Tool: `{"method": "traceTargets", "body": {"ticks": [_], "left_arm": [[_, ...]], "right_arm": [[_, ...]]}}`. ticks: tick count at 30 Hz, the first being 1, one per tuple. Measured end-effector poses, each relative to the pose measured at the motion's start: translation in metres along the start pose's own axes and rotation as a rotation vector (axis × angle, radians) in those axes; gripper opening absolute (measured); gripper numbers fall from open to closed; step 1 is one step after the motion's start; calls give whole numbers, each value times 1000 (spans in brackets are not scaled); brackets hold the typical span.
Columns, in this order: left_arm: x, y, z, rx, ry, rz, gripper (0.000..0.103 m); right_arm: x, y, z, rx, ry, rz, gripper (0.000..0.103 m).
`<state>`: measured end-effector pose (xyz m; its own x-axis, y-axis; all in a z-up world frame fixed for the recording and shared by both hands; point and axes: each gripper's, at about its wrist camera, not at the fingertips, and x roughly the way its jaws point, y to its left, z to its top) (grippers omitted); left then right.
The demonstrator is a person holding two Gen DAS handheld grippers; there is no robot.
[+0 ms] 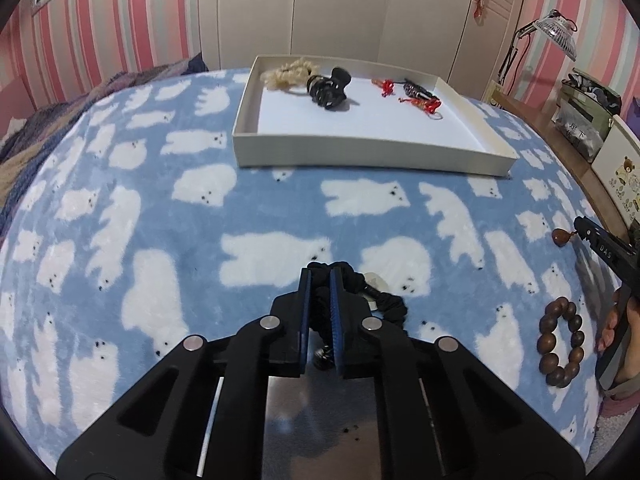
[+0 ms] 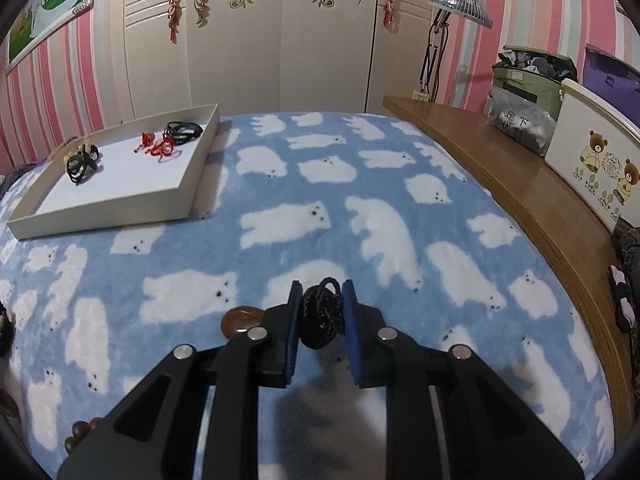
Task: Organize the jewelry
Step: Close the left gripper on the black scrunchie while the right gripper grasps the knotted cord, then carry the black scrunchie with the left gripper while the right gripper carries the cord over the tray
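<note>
Left wrist view: a black scrunchie (image 1: 352,280) is pinched in the left gripper (image 1: 320,280) over the blanket (image 1: 160,216). The right gripper (image 2: 322,292) clamps a black knotted cord (image 2: 322,316) (reddish stone (image 2: 242,320) hanging). A bead bracelet (image 1: 560,342) lies near the blanket's right edge, the tray (image 1: 360,152) at its far edge.

A blue bear-print blanket (image 2: 320,208) covers the bed. Beside its right edge runs a wooden ledge (image 2: 500,176). A wire-caged lamp (image 2: 460,0) stands behind the ledge's far end.
</note>
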<state>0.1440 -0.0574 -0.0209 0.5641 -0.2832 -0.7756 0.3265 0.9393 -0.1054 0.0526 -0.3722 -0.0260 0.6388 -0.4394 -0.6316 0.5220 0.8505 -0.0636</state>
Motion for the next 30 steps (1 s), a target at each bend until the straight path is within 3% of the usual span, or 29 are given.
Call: {"method": "traceTargets", "body": {"ticks": [17,30], "left_arm": [[-16,3,21,-23,-35,23,7],[-22,0,103,-27,-91,4,7]], "right_arm": [[-29,16,32,-11,-85,11,20],[-33,61,92,-53,-134,64,20]]}}
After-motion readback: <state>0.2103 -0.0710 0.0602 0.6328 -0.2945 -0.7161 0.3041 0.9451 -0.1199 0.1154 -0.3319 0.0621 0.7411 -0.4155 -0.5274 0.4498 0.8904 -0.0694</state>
